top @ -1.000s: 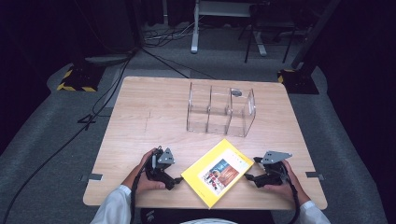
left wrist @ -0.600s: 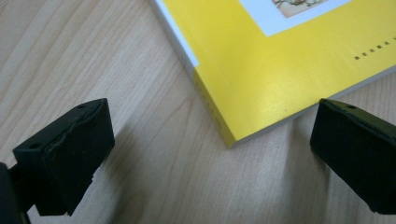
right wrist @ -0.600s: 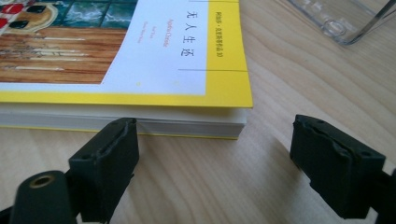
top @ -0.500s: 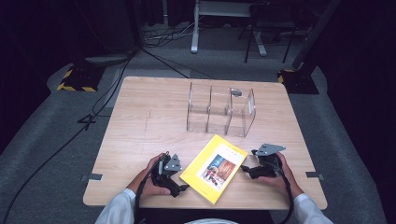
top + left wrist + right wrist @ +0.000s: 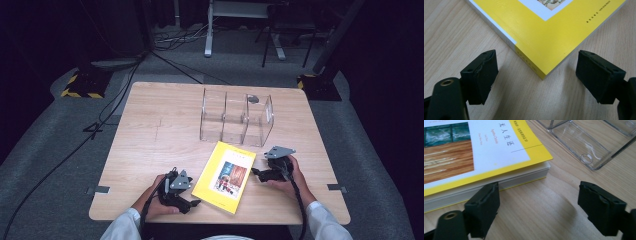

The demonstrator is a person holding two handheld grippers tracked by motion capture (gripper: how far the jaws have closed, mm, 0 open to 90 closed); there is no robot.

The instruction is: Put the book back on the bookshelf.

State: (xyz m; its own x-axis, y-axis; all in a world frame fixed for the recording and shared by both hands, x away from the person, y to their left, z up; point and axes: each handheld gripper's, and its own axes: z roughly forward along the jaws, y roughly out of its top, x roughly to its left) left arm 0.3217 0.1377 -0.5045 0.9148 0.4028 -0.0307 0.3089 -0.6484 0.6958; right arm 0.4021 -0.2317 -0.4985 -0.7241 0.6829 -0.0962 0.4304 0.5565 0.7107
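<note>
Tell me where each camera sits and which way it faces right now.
High view: above the person's table edge, looking forward and down; both hands, left claw, right claw.
Left gripper view: rides the left claw, facing the yellow book corner.
Right gripper view: rides the right claw, facing the book's edge and clear organizer.
All share the book.

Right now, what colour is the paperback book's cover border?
Yellow, around a white panel on the flat paperback book; the right gripper view shows it best.

Left hand-held gripper (image 5: 196, 202) and right hand-held gripper (image 5: 253, 171) face inward, jaws apart, just closing slightly.
</note>
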